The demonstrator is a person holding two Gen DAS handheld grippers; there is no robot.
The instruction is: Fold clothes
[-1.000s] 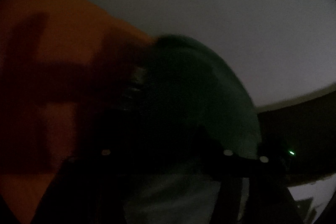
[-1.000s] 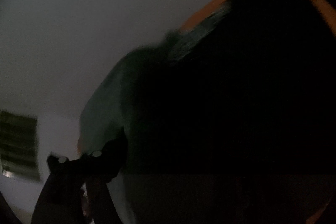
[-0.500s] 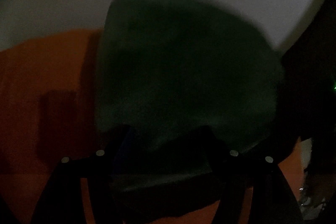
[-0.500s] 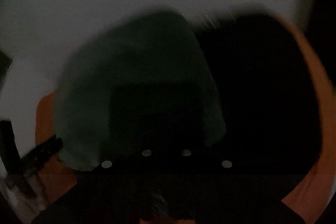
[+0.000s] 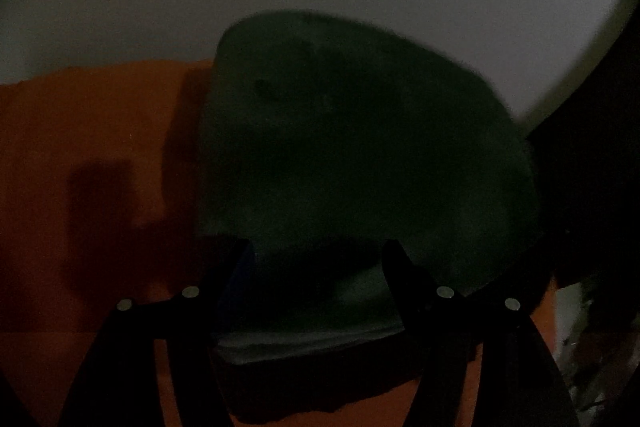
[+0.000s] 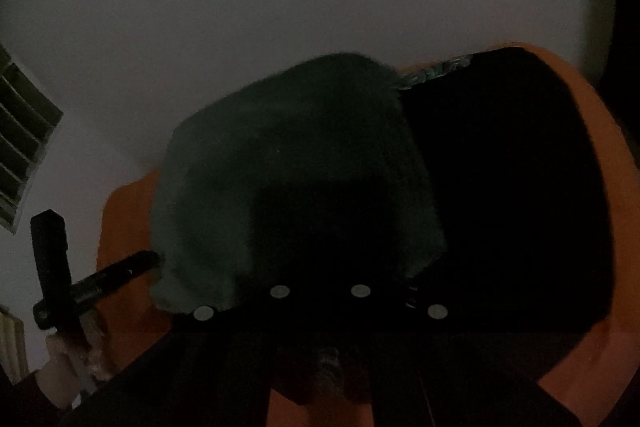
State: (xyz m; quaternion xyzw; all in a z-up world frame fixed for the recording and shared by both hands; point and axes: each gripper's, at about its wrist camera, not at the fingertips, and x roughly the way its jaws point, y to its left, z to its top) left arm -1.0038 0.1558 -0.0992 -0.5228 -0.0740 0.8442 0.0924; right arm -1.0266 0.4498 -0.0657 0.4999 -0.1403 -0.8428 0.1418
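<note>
Person's hand (image 6: 68, 359) and left claw (image 6: 154, 259) only in right-wrist view

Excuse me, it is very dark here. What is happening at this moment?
A person is folding clothes with a handheld gripper in each hand. A dark green garment lies folded on an orange surface. The left gripper has its jaws spread apart at the garment's near edge, and the cloth lies between them. The right gripper is at the other side; the view is too dark to tell how its jaws stand.
</note>
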